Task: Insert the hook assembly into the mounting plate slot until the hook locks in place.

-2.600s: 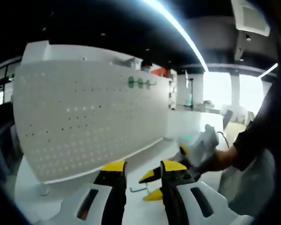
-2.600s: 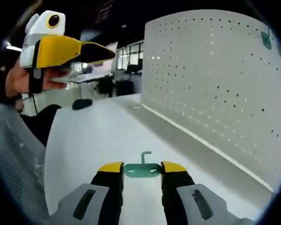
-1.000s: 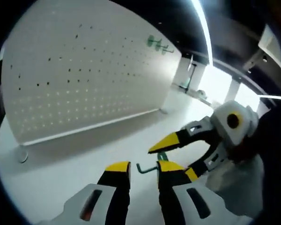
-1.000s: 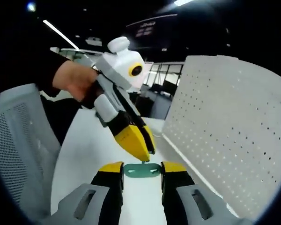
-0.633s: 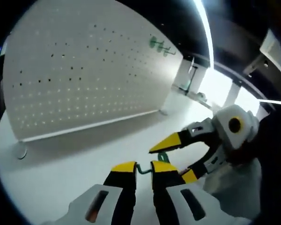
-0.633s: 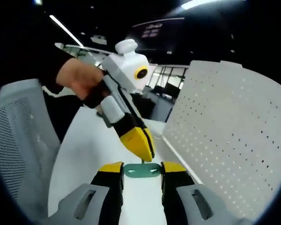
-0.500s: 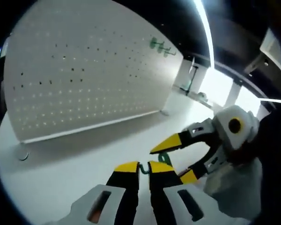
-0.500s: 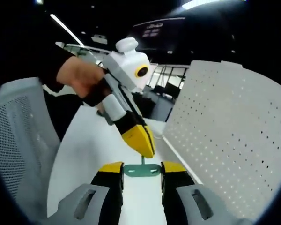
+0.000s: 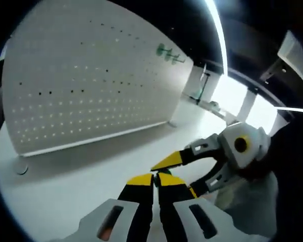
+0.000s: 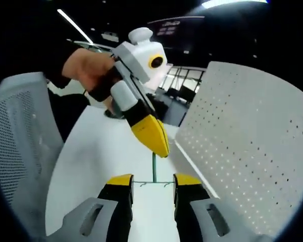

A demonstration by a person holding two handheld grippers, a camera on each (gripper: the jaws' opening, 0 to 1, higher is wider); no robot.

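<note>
Hook assembly [image 10: 154,174]: green, held above the white table [image 10: 98,151] beside the pegboard [image 10: 242,146]. Right gripper [image 10: 153,182]: jaws pinch its plate edge-on. Left gripper [image 10: 159,146]: jaws pressed together on its upright rod.

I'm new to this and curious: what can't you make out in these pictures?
- Left gripper view: the hook, nearly all hidden by the left gripper's shut jaws.
- Right gripper view: the slot of the plate, which shows edge-on.
- Left gripper view: green pieces on the pegboard, too small to identify.
</note>
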